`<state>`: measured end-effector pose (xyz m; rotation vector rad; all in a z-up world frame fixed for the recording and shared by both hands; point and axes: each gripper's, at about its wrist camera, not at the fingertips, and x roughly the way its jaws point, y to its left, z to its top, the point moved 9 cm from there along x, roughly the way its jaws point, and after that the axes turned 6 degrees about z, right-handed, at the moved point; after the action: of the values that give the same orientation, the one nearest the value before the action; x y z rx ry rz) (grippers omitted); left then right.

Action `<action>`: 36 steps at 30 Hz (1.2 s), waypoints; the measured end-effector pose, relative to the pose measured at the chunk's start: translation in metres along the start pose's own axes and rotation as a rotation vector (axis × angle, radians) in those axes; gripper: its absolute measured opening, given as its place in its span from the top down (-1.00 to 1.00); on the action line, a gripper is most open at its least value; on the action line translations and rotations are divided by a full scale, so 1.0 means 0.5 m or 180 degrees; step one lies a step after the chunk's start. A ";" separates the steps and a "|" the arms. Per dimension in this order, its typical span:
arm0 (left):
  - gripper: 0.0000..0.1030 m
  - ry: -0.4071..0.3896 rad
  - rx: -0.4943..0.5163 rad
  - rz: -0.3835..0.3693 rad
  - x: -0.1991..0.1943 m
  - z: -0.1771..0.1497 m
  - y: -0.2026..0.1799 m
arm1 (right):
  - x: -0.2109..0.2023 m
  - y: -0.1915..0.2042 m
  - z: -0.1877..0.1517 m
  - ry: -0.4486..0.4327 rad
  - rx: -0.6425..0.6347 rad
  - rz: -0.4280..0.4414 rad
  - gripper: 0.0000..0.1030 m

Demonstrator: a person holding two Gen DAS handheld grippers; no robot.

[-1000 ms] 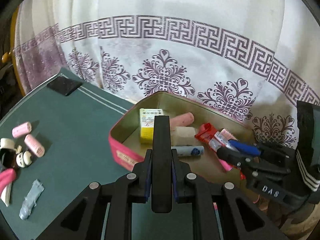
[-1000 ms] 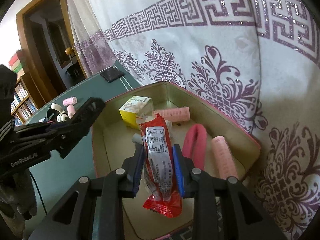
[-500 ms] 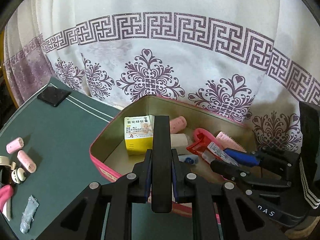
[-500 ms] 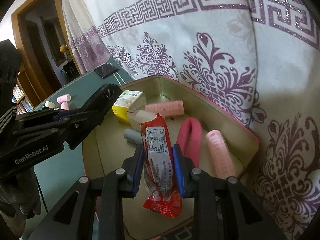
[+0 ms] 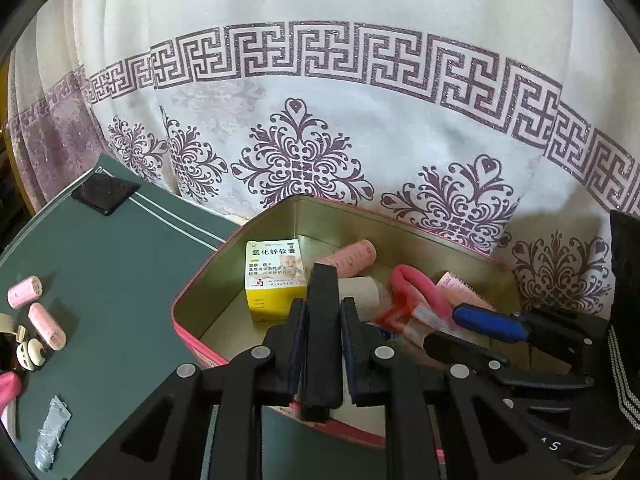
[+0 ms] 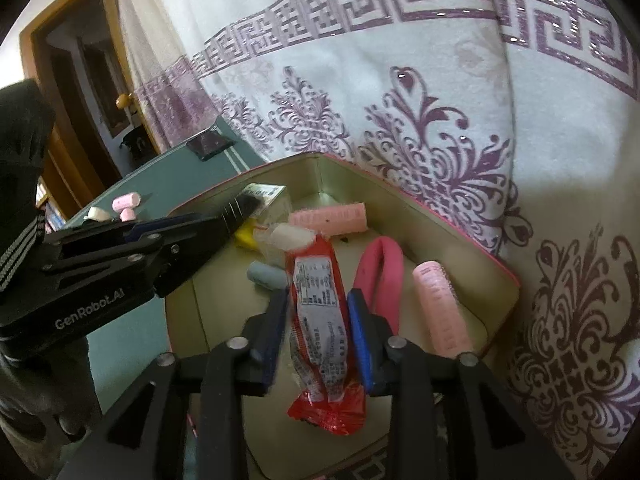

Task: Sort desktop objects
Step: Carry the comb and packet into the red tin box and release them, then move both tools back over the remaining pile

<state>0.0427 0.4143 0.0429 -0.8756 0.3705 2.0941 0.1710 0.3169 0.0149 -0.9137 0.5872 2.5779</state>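
Observation:
My left gripper point(image 5: 323, 308) hangs over the near rim of the pink tin box point(image 5: 200, 276). Its jaws are opening, and a flat black bar point(image 5: 322, 344) stands loose between the pads with a gap on its right side. From the right wrist view this gripper point(image 6: 224, 216) reaches in over the tin's left wall. My right gripper point(image 6: 318, 304) is over the tin's inside; its jaws are opening too, with a red snack packet point(image 6: 320, 320) upright between the pads and no longer squeezed. The left wrist view shows the packet point(image 5: 396, 314) at that gripper point(image 5: 444, 326).
The tin holds a yellow medicine box point(image 5: 274, 276), pink rollers point(image 6: 332, 218) point(image 6: 438, 308), a pink loop point(image 6: 384, 264) and a grey tube point(image 6: 266, 274). On the green table lie two pink rollers point(image 5: 47, 326), a crumpled grey tube point(image 5: 50, 432) and a black square point(image 5: 105, 194). A patterned curtain hangs behind.
Both pairs of jaws have parted a little around the black bar and the red packet. The left gripper has moved closer over the tin; the right one has kept still.

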 end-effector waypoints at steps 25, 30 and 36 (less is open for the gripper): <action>-0.57 -0.0314 -0.0084 0.0698 -0.073 -0.018 0.101 | -0.025 0.045 0.014 -0.0118 -0.0034 0.0018 -0.06; -0.57 -0.0357 -0.0102 0.0822 -0.099 -0.029 0.125 | -0.025 0.078 0.019 -0.0135 -0.0108 0.0069 -0.08; -0.57 -0.0388 -0.0141 0.0944 -0.128 -0.046 0.155 | -0.021 0.124 0.020 -0.0134 -0.0201 0.0127 -0.13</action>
<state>0.0198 0.3171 0.0680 -0.7496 0.4108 2.4240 0.1457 0.2668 0.0454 -0.8738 0.5199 2.6582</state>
